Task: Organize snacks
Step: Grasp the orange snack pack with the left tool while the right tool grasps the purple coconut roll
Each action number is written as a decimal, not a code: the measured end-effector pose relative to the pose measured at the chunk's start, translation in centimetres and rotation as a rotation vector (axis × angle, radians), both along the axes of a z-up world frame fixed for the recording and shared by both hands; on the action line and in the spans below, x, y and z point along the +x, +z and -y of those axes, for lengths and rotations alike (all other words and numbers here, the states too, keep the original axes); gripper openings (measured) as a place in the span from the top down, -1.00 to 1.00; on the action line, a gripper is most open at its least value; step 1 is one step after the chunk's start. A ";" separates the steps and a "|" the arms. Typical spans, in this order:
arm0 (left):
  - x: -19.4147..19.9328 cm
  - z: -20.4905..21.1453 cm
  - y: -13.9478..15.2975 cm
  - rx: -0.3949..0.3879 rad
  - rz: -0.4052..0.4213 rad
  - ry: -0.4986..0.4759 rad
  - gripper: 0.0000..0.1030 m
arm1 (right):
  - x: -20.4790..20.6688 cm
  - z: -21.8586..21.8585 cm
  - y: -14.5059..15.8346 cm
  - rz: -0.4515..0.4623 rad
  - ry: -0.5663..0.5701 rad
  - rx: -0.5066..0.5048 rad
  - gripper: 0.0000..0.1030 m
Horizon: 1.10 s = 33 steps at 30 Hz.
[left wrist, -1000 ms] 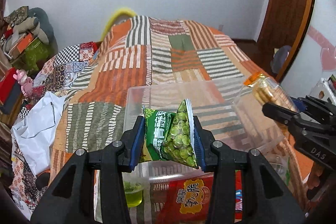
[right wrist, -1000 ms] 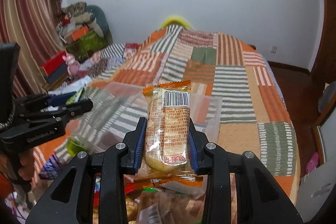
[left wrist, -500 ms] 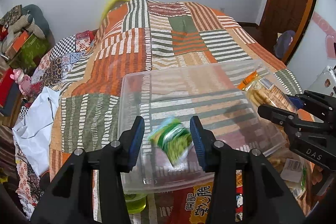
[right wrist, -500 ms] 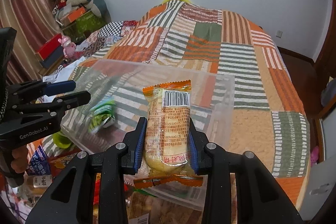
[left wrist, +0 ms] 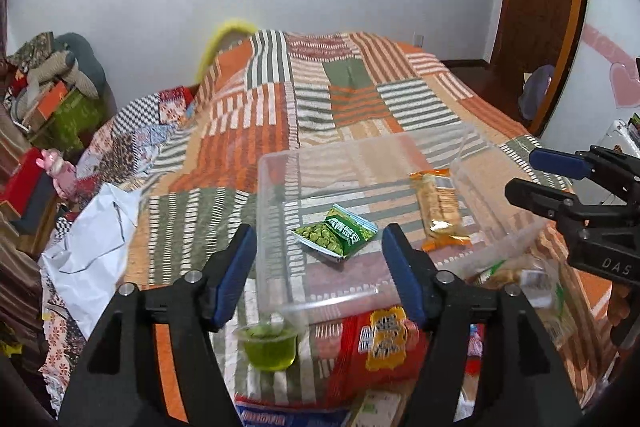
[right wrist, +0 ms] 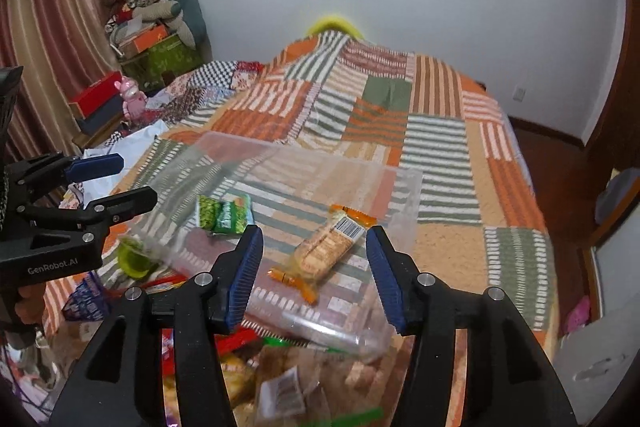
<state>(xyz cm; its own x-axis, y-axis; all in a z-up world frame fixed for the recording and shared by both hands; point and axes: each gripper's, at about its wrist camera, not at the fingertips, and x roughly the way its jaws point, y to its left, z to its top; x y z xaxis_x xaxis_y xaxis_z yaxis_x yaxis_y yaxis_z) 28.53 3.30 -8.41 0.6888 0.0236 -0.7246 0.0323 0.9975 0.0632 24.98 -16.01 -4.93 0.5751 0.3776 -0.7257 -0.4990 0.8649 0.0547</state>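
Left gripper [left wrist: 320, 259] jaws now spread, empty; right gripper [right wrist: 314, 263] likewise; green pea packet [left wrist: 335, 235] and biscuit pack [right wrist: 326, 249] just dropped, lying apart inside clear bin [left wrist: 276, 163]; remaining snacks await.

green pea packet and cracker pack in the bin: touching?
Apart. The left wrist view shows bare bin floor between the pea packet and the cracker pack.

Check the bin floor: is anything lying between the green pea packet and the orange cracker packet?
Nothing. In the left wrist view, only bare floor of the clear bin separates the green pea packet from the orange cracker packet.
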 end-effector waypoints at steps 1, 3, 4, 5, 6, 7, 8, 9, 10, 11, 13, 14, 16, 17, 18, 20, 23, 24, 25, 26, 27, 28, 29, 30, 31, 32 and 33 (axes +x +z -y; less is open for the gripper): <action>-0.7 0.0 0.5 0.001 0.011 0.000 -0.38 | -0.4 0.0 0.3 0.010 0.003 0.002 -0.01; -2.0 0.0 1.2 0.002 0.028 -0.001 -0.41 | -1.4 0.2 1.1 0.025 0.011 0.017 -0.04; -2.8 0.0 1.6 0.004 0.034 -0.002 -0.42 | -1.8 0.2 1.4 0.030 0.015 0.025 -0.04; -3.3 -0.1 1.7 0.003 0.039 -0.003 -0.44 | -2.3 0.4 1.7 0.035 0.020 0.034 -0.05; -4.1 0.0 2.1 0.003 0.046 -0.006 -0.46 | -3.0 0.6 2.1 0.043 0.024 0.044 -0.05; -4.8 0.0 2.3 0.003 0.052 -0.007 -0.52 | -3.5 0.7 2.3 0.049 0.027 0.051 -0.05; -5.4 0.0 2.5 0.003 0.058 -0.008 -0.56 | -3.8 0.7 2.5 0.055 0.029 0.056 -0.05; -6.4 0.0 2.8 0.004 0.067 -0.010 -0.57 | -4.5 0.9 2.8 0.064 0.030 0.064 -0.06; -7.1 0.0 3.0 0.005 0.072 -0.012 -0.57 | -5.0 1.0 2.9 0.070 0.032 0.069 -0.06; -7.9 0.1 3.2 0.005 0.077 -0.014 -0.57 | -5.5 1.1 3.0 0.074 0.036 0.074 -0.06; -9.0 0.1 3.2 -0.001 0.081 -0.019 -0.60 | -6.5 1.3 3.2 0.084 0.039 0.079 -0.06; -10.0 0.1 3.2 -0.005 0.080 -0.020 -0.64 | -7.0 1.4 3.2 0.090 0.039 0.078 -0.07; -11.2 0.2 3.0 -0.008 0.080 -0.022 -0.65 | -8.1 1.7 3.2 0.102 0.040 0.079 -0.09; -11.7 0.3 2.9 -0.008 0.078 -0.024 -0.65 | -8.6 1.8 3.0 0.104 0.040 0.079 -0.12; -12.4 0.4 2.6 -0.009 0.075 -0.028 -0.66 | -9.0 1.9 3.0 0.105 0.041 0.080 -0.14; -13.5 0.6 2.1 -0.013 0.070 -0.030 -0.66 | -9.8 2.0 2.7 0.104 0.040 0.082 -0.15; -15.2 0.8 1.0 -0.041 0.056 -0.028 -0.66 | -10.8 2.4 2.1 0.096 0.038 0.097 -0.15; -15.6 0.9 0.7 -0.050 0.052 -0.028 -0.66 | -11.2 2.5 1.7 0.095 0.036 0.103 -0.15; -16.1 0.9 0.2 -0.060 0.044 -0.027 -0.66 | -11.6 2.7 1.5 0.094 0.032 0.106 -0.15; -16.4 1.0 0.0 -0.067 0.040 -0.024 -0.66 | -11.9 2.8 1.0 0.089 0.029 0.108 -0.15; -16.7 1.1 -0.3 -0.075 0.035 -0.025 -0.66 | -12.2 3.0 0.8 0.084 0.029 0.109 -0.15; -17.1 1.2 -0.6 -0.082 0.031 -0.024 -0.66 | -12.5 3.1 0.6 0.080 0.028 0.109 -0.15; -17.5 1.3 -0.8 -0.088 0.029 -0.025 -0.66 | -12.8 3.1 0.3 0.077 0.025 0.107 -0.15; -17.9 1.4 -1.1 -0.092 0.027 -0.026 -0.66 | -13.1 3.1 0.0 0.074 0.022 0.106 -0.16; -18.3 1.5 -1.3 -0.093 0.026 -0.024 -0.66 | -13.4 3.2 -0.3 0.070 0.021 0.107 -0.16; -18.6 1.6 -1.6 -0.095 0.025 -0.020 -0.66 | -13.5 3.2 -0.8 0.057 0.021 0.110 -0.16; -18.8 1.7 -1.9 -0.098 0.022 -0.017 -0.66 | -13.8 3.3 -1.0 0.049 0.020 0.113 -0.16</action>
<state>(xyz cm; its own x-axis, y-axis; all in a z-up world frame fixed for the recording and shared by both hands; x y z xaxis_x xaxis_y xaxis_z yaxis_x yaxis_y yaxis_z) 9.71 1.62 -10.29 0.7044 -0.0590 -0.7073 0.0494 0.9982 -0.0340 11.19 -19.28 -5.93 0.6002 0.4672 -0.6492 -0.5205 0.8444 0.1265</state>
